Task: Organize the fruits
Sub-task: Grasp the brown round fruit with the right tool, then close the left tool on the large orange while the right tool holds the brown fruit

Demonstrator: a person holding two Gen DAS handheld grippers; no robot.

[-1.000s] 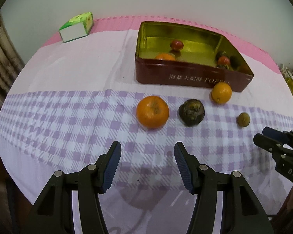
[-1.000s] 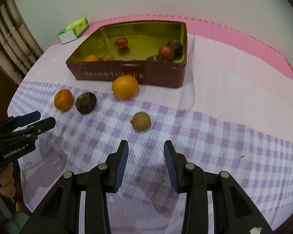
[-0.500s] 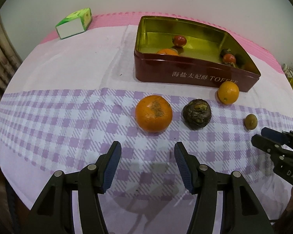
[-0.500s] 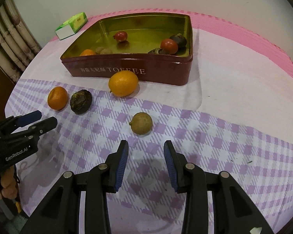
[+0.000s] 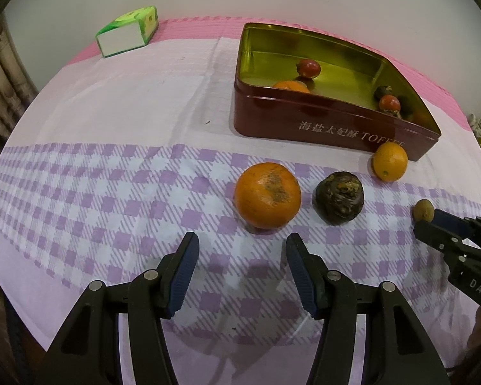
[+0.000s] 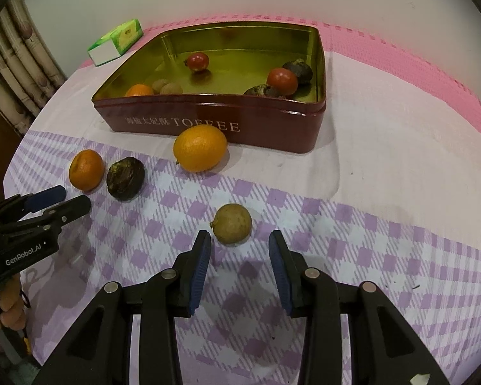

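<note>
Both claws nearer the fruit

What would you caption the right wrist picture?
Open right hand-held gripper nears a small tan fruit before the toffee tin.

Four fruits lie loose on the cloth: one orange point(image 5: 267, 195), one dark brown fruit point(image 5: 339, 198), one yellow-orange citrus point(image 6: 199, 148) and one small tan fruit point(image 6: 232, 223). The one tin point(image 6: 227, 118) holds seven: two red point(image 6: 198, 61), two dark point(image 6: 298, 68), two tan point(image 6: 171, 88), one orange point(image 6: 139, 90). One green box point(image 5: 127, 31) and two grippers point(image 5: 240, 256) point(image 6: 239, 252) are there too.
</note>
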